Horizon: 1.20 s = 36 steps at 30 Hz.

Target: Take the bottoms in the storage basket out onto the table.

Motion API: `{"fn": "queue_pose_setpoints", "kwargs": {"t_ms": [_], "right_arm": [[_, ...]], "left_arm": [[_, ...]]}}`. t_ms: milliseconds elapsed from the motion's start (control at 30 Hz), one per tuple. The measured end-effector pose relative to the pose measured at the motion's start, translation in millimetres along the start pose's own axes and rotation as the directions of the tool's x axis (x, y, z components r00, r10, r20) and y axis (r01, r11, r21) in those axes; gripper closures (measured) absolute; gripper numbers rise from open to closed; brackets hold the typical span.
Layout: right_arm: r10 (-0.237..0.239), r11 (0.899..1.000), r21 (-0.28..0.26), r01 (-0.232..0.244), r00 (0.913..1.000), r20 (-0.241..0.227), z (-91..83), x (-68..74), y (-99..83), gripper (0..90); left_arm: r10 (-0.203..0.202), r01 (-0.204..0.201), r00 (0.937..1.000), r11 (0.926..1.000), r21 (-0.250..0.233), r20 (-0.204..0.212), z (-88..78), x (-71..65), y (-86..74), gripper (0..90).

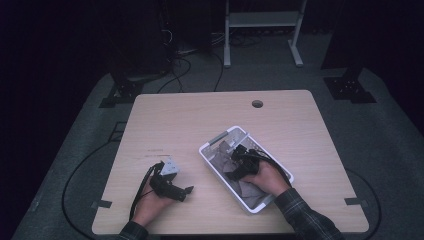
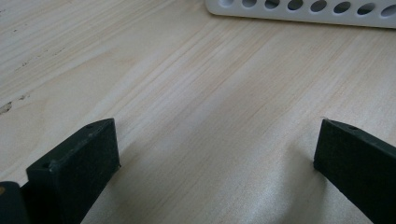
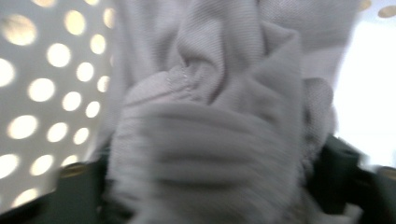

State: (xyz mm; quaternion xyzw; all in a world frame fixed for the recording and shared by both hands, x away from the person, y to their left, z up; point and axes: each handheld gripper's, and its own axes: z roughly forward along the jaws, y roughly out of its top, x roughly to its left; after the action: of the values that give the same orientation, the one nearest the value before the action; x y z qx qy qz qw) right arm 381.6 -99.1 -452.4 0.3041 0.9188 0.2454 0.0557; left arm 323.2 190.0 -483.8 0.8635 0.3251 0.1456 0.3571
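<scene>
Digging into the white basket (image 1: 218,139), the right gripper (image 1: 239,156) had fingers bunched around grey cloth (image 3: 210,140) (left gripper (image 1: 186,190) wide open, empty, on the desk (image 1: 200,110)).

Grey cloth (image 3: 210,140) blurred up close, right hand-held gripper (image 3: 210,196) jaws hidden behind it (grip unclear), white basket (image 2: 299,9) cut off by the top edge

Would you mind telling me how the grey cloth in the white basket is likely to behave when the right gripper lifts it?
The grey cloth lies bunched in soft folds, so it will probably hang limp and drape. Its knit surface looks grippy rather than slippery. A trailing fold might catch on the perforated white basket, which looks light and could shift.
</scene>
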Motion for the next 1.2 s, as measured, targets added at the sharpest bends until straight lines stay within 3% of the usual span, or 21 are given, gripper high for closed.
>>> {"fn": "queue_pose_setpoints", "kwargs": {"t_ms": [33,100,133,167,333,500,767,1067,1200], "right_arm": [[0.000,1.000,0.000,0.000,1.0000,0.000,0.0,0.0,0.0,31.9],[0.012,1.000,-0.005,-0.013,0.9999,-0.009,-2.9,-0.4,0.0,44.7],[0.012,1.000,-0.005,-0.013,0.9999,-0.009,-2.9,-0.4,0.0,44.7],[0.028,1.000,0.000,-0.028,0.9996,-0.006,-4.1,-0.6,0.3,50.7],[0.053,0.998,0.018,-0.054,0.9984,0.021,-5.9,2.1,2.8,57.5],[0.056,0.998,0.017,-0.056,0.9984,0.006,-8.9,-0.3,3.8,61.2],[0.105,0.994,-0.011,-0.105,0.9940,-0.032,-17.9,-6.0,4.3,64.3],[0.103,0.990,-0.091,-0.106,0.9937,-0.043,-39.0,-8.3,5.4,64.3],[0.109,0.983,-0.143,-0.116,0.9926,-0.053,-52.2,-9.5,4.7,64.3]], "left_arm": [[0.000,0.000,1.0000,1.0000,0.000,0.000,0.0,0.0,0.0,0.0],[-0.001,0.001,1.0000,1.0000,0.002,0.001,-0.1,-0.1,0.0,0.0],[-0.002,0.002,1.0000,1.0000,0.000,0.001,0.0,-0.1,0.0,0.0],[-0.001,0.001,1.0000,1.0000,0.002,0.001,-0.2,-0.1,0.1,0.0],[0.002,-0.002,1.0000,1.0000,0.003,0.000,-0.2,0.2,0.1,0.0],[0.002,-0.002,1.0000,1.0000,0.003,0.001,-0.2,0.3,0.2,0.0],[0.002,-0.002,1.0000,1.0000,0.003,0.001,-0.2,0.3,0.2,0.0],[-0.001,0.001,1.0000,1.0000,0.000,0.001,0.0,0.1,0.2,0.0],[-0.002,0.002,1.0000,1.0000,0.000,0.001,-0.1,-0.1,0.1,0.0]]}}
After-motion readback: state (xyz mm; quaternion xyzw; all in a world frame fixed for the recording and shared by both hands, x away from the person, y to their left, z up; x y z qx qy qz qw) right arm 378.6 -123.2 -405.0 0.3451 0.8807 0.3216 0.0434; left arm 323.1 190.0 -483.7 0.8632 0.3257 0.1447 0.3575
